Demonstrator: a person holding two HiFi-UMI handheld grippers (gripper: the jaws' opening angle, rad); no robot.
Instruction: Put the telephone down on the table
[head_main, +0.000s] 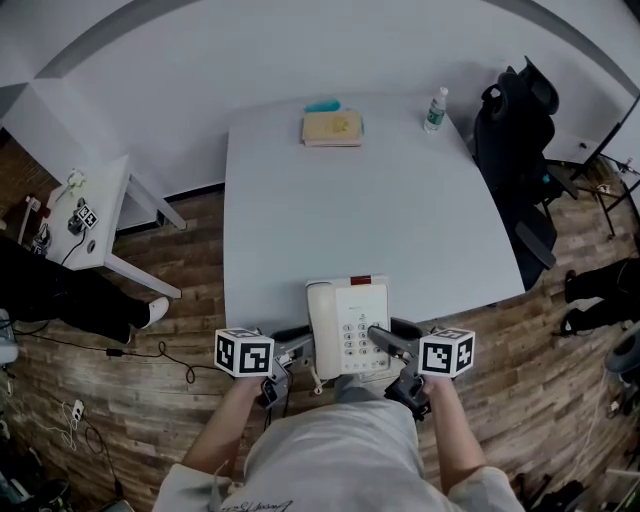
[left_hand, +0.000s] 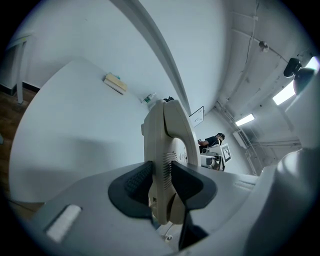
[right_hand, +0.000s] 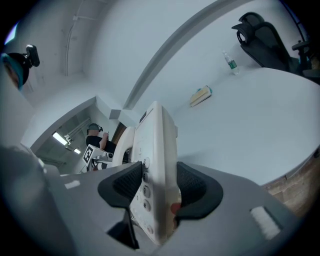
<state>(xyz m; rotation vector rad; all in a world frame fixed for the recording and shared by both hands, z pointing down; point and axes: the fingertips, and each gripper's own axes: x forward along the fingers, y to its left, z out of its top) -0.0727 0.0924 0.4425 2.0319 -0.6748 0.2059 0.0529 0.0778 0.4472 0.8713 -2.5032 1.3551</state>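
Note:
A cream desk telephone (head_main: 345, 325) with a keypad and a red strip at its top is held over the near edge of the white table (head_main: 360, 210). My left gripper (head_main: 296, 350) is shut on the phone's left side, by the handset (left_hand: 167, 150). My right gripper (head_main: 385, 345) is shut on the phone's right edge; its dark pads (right_hand: 192, 187) clamp the keypad side of the telephone (right_hand: 155, 185). In the left gripper view the pads (left_hand: 137, 182) press both faces of the body.
At the table's far edge lie a tan book (head_main: 332, 128) with a teal thing behind it, and a clear bottle (head_main: 435, 110). A black office chair (head_main: 520, 140) stands at the right. A small white side table (head_main: 85, 215) with gear is at the left, cables on the wood floor.

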